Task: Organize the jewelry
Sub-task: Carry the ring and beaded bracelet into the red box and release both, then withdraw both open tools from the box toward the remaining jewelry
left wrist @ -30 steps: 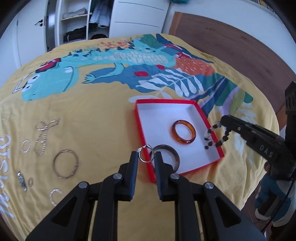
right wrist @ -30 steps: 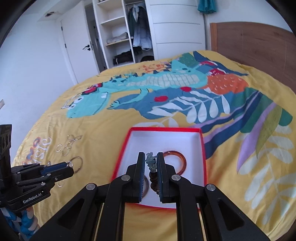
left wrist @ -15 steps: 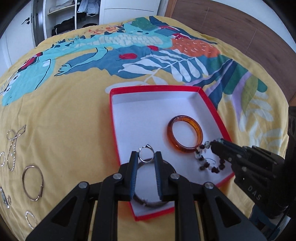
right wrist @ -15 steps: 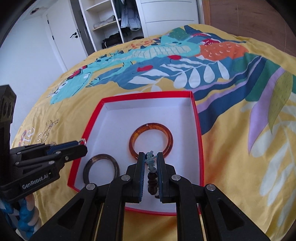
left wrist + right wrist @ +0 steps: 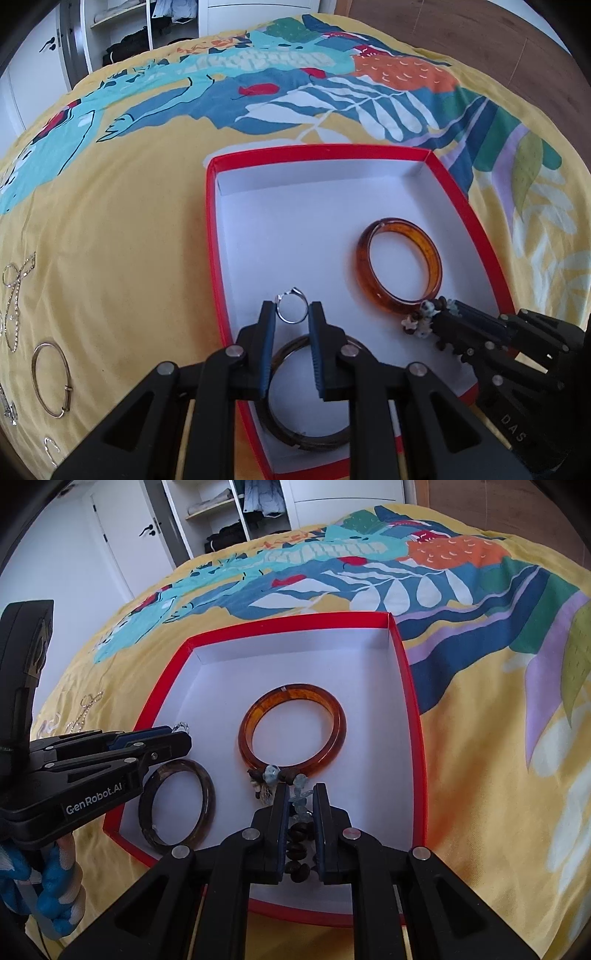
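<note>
left gripper: fingers clamped on silver ring | right gripper: fingers clamped on bead bracelet (both over red box)

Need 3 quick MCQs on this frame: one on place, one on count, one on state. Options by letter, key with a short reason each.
1. Where does the amber bangle lie?
A. on the bedspread
B. in the red box
C. in a gripper

2. How many bangles lie in the box?
A. one
B. two
C. four

3. What does the left gripper hold?
A. a silver ring
B. a chain
C. nothing

Key:
1 B, it rests on the box's white floor.
2 B, the amber one and the dark bangle.
3 A, the ring sits pinched between its fingers; the right gripper grips the beaded bracelet.
</note>
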A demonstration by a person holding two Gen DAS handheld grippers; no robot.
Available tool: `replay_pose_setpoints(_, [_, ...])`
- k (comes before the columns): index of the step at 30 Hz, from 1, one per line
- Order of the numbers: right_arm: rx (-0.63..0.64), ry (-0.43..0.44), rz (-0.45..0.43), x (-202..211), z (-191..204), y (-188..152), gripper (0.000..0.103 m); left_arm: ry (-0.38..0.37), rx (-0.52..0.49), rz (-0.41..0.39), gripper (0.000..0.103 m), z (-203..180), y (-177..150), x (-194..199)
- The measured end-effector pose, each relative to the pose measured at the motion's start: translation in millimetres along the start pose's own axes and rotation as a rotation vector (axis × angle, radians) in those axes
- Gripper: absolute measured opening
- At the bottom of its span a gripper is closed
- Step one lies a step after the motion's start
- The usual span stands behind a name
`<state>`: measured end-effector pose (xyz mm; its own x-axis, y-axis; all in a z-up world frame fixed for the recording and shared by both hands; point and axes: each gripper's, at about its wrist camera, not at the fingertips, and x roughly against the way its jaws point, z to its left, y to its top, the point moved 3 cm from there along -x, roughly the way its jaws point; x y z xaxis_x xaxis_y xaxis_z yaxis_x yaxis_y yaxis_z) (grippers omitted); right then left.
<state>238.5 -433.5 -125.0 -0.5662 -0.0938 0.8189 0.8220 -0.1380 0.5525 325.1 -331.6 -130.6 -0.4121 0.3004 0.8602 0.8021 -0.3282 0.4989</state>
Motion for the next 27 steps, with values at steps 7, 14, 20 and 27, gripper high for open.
replay_pose_setpoints(7, [0.0, -0.007, 0.004, 1.1, 1.1, -1.2, 0.013, -0.004, 0.022, 0.017, 0.018, 1.0, 1.2, -0.4])
replay_pose_setpoints(14, [-0.004, -0.014, -0.001, 12.9, -2.1, -5.0, 0.024, 0.004, 0.037, 0.039, 0.019, 2.0, 1.7, 1.9])
replay_pose_setpoints(20, [-0.016, -0.01, -0.016, 31.8, -5.3, -10.8, 0.033, 0.001, 0.025, 0.041, 0.025, -1.4, 0.5, 14.4])
replay_pose_setpoints(27, [-0.048, -0.02, -0.049, 66.0, -7.4, -23.4, 0.038, -0.019, 0.015, -0.033, 0.025, -9.9, 0.9, 57.7])
